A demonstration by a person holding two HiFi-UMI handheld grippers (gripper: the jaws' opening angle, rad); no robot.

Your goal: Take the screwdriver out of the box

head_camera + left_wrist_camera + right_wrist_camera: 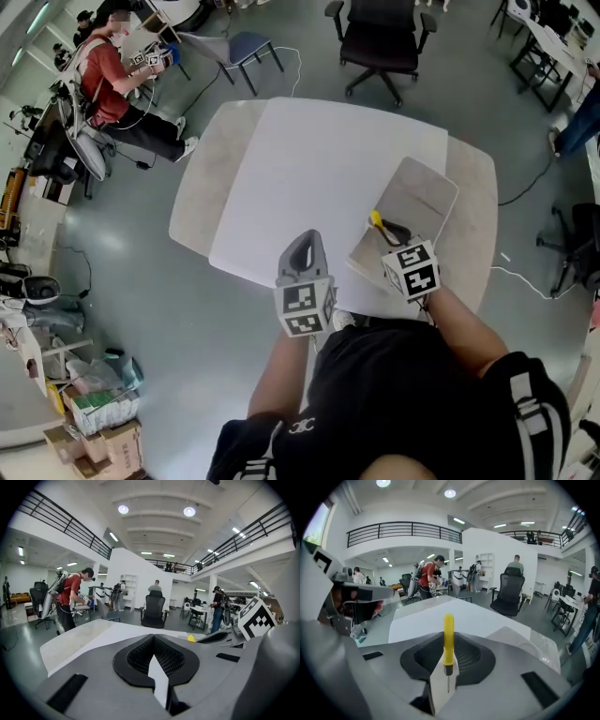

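Your right gripper (pixel 449 654) has its jaws pinched on the screwdriver (pixel 448 639). The yellow handle points away from you past the jaw tips, and the thin metal tip points back toward the camera. In the head view the right gripper (pixel 389 231) hangs over the open box (pixel 424 192), with the screwdriver's handle (pixel 375 220) showing above the box's near left part. You cannot tell from here whether the tool is fully clear of the box.

Your left gripper (pixel 154 641) has its jaws pressed together with nothing between them; only a thin white sliver of table shows through the slit. In the head view the left gripper (pixel 304 244) sits at the table's near edge, well apart from the box.

The box stands at the right end of the table (pixel 300 169), lid tilted up. Beyond the far edge stands a black chair (pixel 380 37).
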